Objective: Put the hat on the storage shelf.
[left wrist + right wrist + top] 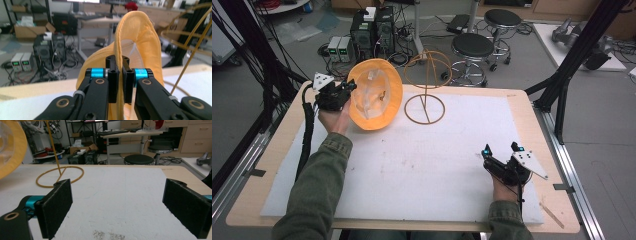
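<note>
The left gripper (pixel 346 90) pinches the brim of an orange bucket hat (pixel 374 93), its two jaws pressed together on the fabric; the left gripper view shows the brim (pixel 120 82) running up between the closed pads. The hat is lifted off the surface near the far left corner of the table (pixel 532 125), tilted so its open underside faces the high camera, with crumpled clear stuffing visible inside the crown. Just beside it, toward the middle of the far edge, stands a yellow wire hat stand (pixel 426 85), its ring base (pixel 60 178) flat on the white mat (pixel 427 160). The right gripper (pixel 502 151) rests on the mat near the near right corner, well apart from the hat, its jaws spread wide with nothing between them.
</note>
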`<control>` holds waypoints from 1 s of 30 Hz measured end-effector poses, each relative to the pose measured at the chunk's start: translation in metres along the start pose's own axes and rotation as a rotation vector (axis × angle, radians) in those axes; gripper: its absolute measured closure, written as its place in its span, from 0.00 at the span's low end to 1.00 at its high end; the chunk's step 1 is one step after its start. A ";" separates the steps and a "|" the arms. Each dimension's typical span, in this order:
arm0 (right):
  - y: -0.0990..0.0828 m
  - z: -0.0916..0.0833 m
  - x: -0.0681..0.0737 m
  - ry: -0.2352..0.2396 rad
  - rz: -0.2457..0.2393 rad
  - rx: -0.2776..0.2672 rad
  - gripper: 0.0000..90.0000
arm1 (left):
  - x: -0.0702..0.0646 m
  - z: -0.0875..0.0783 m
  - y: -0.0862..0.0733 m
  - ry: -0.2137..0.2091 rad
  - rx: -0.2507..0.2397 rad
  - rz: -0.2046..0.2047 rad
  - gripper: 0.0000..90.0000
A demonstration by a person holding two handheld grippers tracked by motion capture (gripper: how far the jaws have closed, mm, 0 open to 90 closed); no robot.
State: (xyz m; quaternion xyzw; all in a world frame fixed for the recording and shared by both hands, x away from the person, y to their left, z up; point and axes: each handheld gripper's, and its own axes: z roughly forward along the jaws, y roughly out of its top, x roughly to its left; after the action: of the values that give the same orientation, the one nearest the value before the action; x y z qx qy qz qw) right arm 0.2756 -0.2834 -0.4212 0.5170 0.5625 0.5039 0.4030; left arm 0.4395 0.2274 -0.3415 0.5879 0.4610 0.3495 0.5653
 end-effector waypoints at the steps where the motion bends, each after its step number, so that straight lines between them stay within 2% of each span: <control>1: 0.000 0.000 0.000 0.001 -0.001 0.000 0.09 | -0.002 -0.002 0.002 0.001 -0.025 -0.001 0.96; 4: 0.000 -0.001 0.000 0.002 0.000 0.002 0.09 | -0.006 -0.006 0.007 -0.011 -0.085 0.018 0.96; 5: 0.000 -0.001 0.000 0.001 -0.001 0.002 0.09 | -0.009 -0.009 0.010 -0.003 -0.117 0.029 0.96; 9: 0.000 -0.001 0.000 0.000 -0.004 -0.004 0.09 | -0.014 -0.015 0.017 0.020 -0.187 0.051 0.96; 13: 0.000 -0.001 0.000 -0.001 -0.005 -0.004 0.09 | -0.016 -0.022 0.024 0.041 -0.266 0.052 0.96; 14: 0.000 -0.001 0.000 -0.003 -0.004 -0.004 0.09 | -0.016 -0.024 0.026 0.048 -0.303 0.040 0.96; 15: 0.000 -0.002 0.001 -0.004 0.001 -0.008 0.09 | -0.016 -0.024 0.026 0.048 -0.303 0.040 0.96; 17: 0.000 -0.002 0.000 -0.005 -0.002 -0.010 0.09 | -0.015 -0.027 0.028 0.055 -0.333 0.046 0.96; 23: 0.000 -0.004 -0.001 -0.014 0.005 -0.015 0.09 | -0.013 -0.028 0.031 0.066 -0.386 0.017 0.96; 27: 0.000 -0.004 0.000 -0.014 0.003 -0.013 0.09 | -0.010 -0.023 0.030 0.067 -0.380 -0.018 0.96; 30: 0.000 -0.004 0.000 -0.014 0.004 -0.013 0.09 | -0.010 -0.017 0.035 0.080 -0.360 0.008 0.96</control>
State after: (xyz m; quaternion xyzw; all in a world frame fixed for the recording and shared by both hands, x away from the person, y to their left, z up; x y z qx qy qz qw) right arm 0.2715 -0.2846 -0.4202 0.5188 0.5555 0.5048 0.4094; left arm 0.4257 0.2259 -0.3042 0.4649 0.4107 0.4516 0.6413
